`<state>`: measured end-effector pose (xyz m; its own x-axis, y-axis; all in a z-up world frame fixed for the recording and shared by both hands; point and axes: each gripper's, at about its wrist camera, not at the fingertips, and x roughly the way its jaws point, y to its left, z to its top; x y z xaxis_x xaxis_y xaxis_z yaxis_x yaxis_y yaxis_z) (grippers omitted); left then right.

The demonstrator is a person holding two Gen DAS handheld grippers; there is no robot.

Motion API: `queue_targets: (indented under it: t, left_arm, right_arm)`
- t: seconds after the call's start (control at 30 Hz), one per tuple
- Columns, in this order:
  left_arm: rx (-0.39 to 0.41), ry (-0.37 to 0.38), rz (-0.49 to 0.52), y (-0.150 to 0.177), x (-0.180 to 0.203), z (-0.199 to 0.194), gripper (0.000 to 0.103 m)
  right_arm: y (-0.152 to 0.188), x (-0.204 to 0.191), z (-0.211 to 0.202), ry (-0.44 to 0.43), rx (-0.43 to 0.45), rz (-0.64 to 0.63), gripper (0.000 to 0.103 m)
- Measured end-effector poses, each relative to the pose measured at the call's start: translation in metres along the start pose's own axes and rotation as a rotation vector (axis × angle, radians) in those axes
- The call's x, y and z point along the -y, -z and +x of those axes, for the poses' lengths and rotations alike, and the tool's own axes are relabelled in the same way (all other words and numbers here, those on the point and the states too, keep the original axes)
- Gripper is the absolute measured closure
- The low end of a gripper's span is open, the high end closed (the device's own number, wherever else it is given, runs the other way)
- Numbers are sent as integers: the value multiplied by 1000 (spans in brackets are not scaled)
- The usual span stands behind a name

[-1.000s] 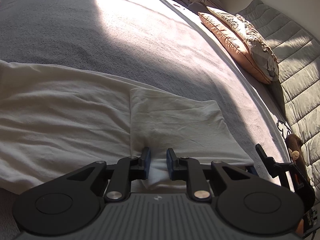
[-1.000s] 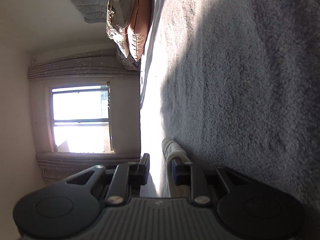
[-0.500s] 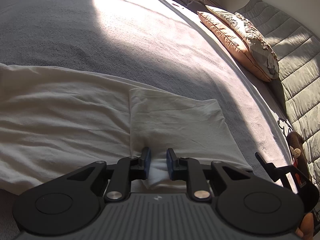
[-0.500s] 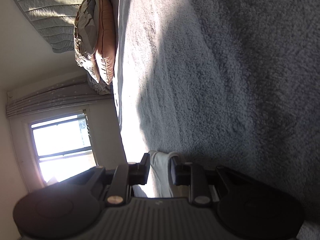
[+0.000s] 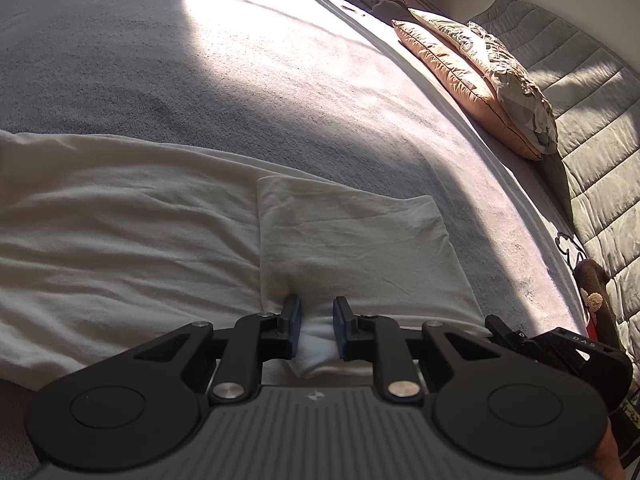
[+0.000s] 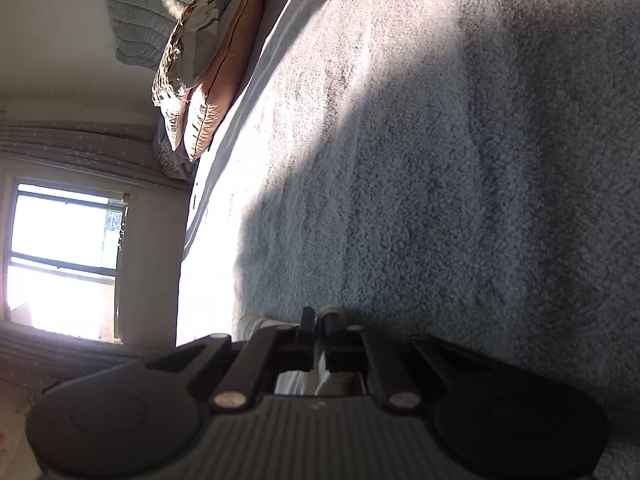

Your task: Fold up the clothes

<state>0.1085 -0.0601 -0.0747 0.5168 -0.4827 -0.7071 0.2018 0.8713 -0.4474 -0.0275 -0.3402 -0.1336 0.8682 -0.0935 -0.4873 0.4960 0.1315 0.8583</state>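
Left gripper (image 5: 316,322): jaws partly closed, pinching a bunched white fold of the cream garment (image 5: 160,240); grip and placing unchanged from the earlier frames. Ahead of the jaws the garment lies flat on the grey blanket (image 5: 200,92), a folded-over panel directly beyond the fingertips, the wider body spreading to the left of them.

Right gripper (image 6: 319,322): jaws have just been closing and now stand nearly together, clamped on a thin edge of the same cream cloth. A second ago the cloth sat loosely beside the right-hand finger with a clear gap; now the fingers press it from both sides, and a roll of fabric shows just left of the fingertips. The view has also turned: the blanket fills more of the picture.

Beyond both sets of jaws: orange pillow (image 5: 452,80) with a patterned pillow (image 5: 508,80) on it, against a quilted headboard (image 5: 580,92). Window (image 6: 60,260) far left of the right jaws.
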Motion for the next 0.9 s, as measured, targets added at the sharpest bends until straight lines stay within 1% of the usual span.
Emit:
queue_targets:
  t: [0.1,0.2,0.33,0.5,0.57,0.6,0.63,0.7,0.73,0.8,0.83,0.87,0.9]
  left_arm:
    - [-1,2,-2,0,-1,0,84]
    - [-2,2,-2,-1,-1,0,84]
    - [-5,5,-7,-2,-2,0,84]
    - [-6,7,-10,-2,-2,1,84]
    - [-7,8,-11,-3,-3,1,84]
    - [-8,8,-12,-3,-3,1,84]
    - [-8,9,-13,-3,-3,1,84]
    - [-9,12,-18,-3,-4,0,84]
    - [-9,12,-18,-3,-4,0,84]
    - [-9,11,-15,-2,-3,0,84]
    - [-9,12,-15,-2,-3,0,84]
    - [-10,14,-15,-2,-4,0,84]
    - [-10,16,-18,-3,-4,0,84]
  right_arm:
    - [1,-9,-6,16,-4,-94,100]
    - [-2,-19,-9,43,-62,-226,100]
    - [-19,-22,-11,59,-187,-275,100]
    - [-25,-39,-12,28,-300,-458,100]
    - [-24,-43,-12,19,-332,-546,100]
    - [-24,-43,-9,21,-371,-576,100]
    - [-25,-40,-9,37,-386,-575,98]
    - [-35,-33,-8,46,-402,-512,98]
    - [-43,-27,-5,37,-423,-429,98]
    - [-52,-24,-3,40,-426,-371,98]
    - [-53,-30,-4,48,-400,-429,96]
    - [-50,-40,-8,59,-364,-528,95]
    - [-44,-49,-11,67,-331,-652,94]
